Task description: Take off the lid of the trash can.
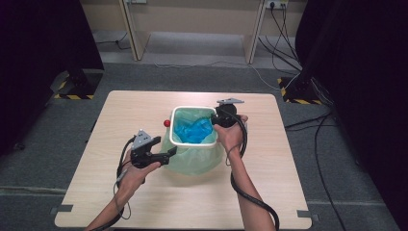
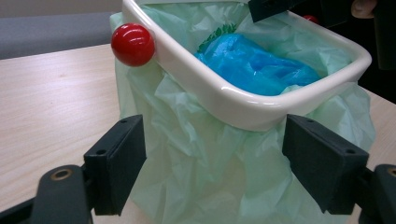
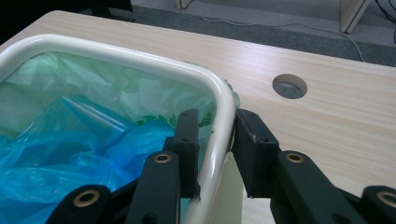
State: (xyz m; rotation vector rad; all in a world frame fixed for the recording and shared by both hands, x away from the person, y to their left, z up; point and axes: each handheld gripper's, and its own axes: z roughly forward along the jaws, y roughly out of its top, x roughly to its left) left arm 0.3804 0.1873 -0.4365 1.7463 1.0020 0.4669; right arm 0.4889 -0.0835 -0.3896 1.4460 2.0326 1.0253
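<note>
We clamp the right gripper (image 1: pixel 223 119) narrowly on the white plastic bin's rim (image 3: pixel 140 59) at three o'clock to steady it at the table's (image 1: pixel 269 192) centre. Our left gripper (image 1: pixel 162 150) stands wide at seven o'clock, straddling the pale green liner (image 2: pixel 196 177). The left gripper view reveals the red ball knob (image 2: pixel 132 44); the right gripper view shows the blue bag (image 3: pixel 70 149) inside.

A white bin (image 1: pixel 193 111) with a rounded rectangular rim is stood upright near the middle of the table. It is lined with a pale green bag (image 2: pixel 196 158), which is folded out over the rim and hangs crumpled down the outer walls. A crumpled blue bag (image 2: pixel 254 63) is held inside the liner. A red ball (image 2: pixel 132 44) is seen against the rim's outer side.
</note>
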